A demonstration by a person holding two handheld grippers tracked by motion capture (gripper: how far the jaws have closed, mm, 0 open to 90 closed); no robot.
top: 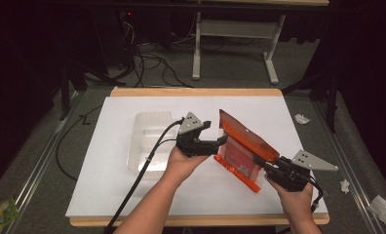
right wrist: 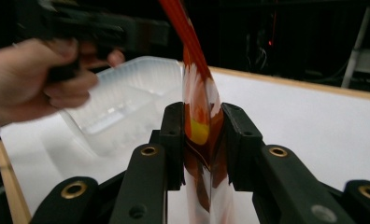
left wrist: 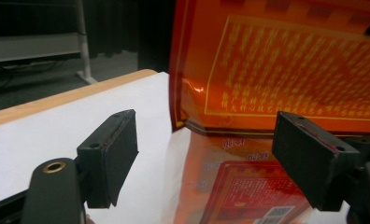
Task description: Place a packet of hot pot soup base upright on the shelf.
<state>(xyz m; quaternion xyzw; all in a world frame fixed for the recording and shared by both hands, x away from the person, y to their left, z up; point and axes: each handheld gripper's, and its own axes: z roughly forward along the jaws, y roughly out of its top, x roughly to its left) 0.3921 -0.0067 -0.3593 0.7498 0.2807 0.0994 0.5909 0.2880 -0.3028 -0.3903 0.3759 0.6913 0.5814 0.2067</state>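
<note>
Now right gripper (right wrist: 202, 140) jaws clamp orange pouch (top: 244, 144); left gripper (left wrist: 206, 158) jaws apart; clear tray (top: 149, 141) empty.

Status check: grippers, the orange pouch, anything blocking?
Right gripper shut on orange pouch, holding it up. Left gripper open at its edge. Clear tray behind, apart. Nothing blocking.
</note>
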